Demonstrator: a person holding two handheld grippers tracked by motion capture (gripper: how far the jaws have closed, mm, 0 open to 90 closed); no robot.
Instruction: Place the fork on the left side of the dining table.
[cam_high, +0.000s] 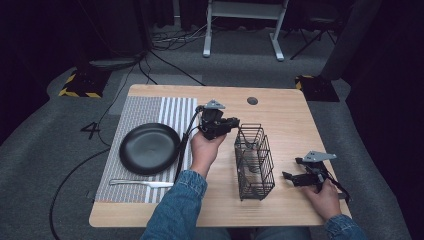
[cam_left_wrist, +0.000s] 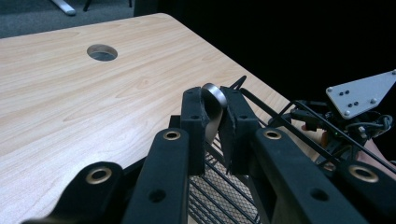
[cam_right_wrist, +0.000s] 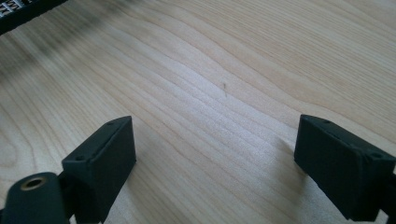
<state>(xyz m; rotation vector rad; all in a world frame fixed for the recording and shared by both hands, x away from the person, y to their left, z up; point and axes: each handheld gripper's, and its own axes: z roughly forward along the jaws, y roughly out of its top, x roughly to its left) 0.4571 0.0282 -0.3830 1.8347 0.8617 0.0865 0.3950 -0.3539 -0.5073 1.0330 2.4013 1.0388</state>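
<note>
My left gripper (cam_high: 234, 122) hovers beside the far rim of a black wire basket (cam_high: 254, 162) that stands mid-table. In the left gripper view, the left gripper (cam_left_wrist: 215, 109) is shut on a silver metal utensil (cam_left_wrist: 215, 97). Its rounded end sticks up between the pads and the rest is hidden. The basket's mesh (cam_left_wrist: 223, 189) lies just beneath the jaws. My right gripper (cam_high: 294, 178) rests low on the table (cam_high: 285, 120) to the basket's right. In its own view the right gripper (cam_right_wrist: 215, 163) is open over bare wood, holding nothing.
A black plate (cam_high: 150, 148) sits on a striped placemat (cam_high: 150, 112) at the left, with a silver knife (cam_high: 142, 183) in front of it. A round cable hole (cam_high: 252, 100) marks the table's far side. Cables trail from both grippers.
</note>
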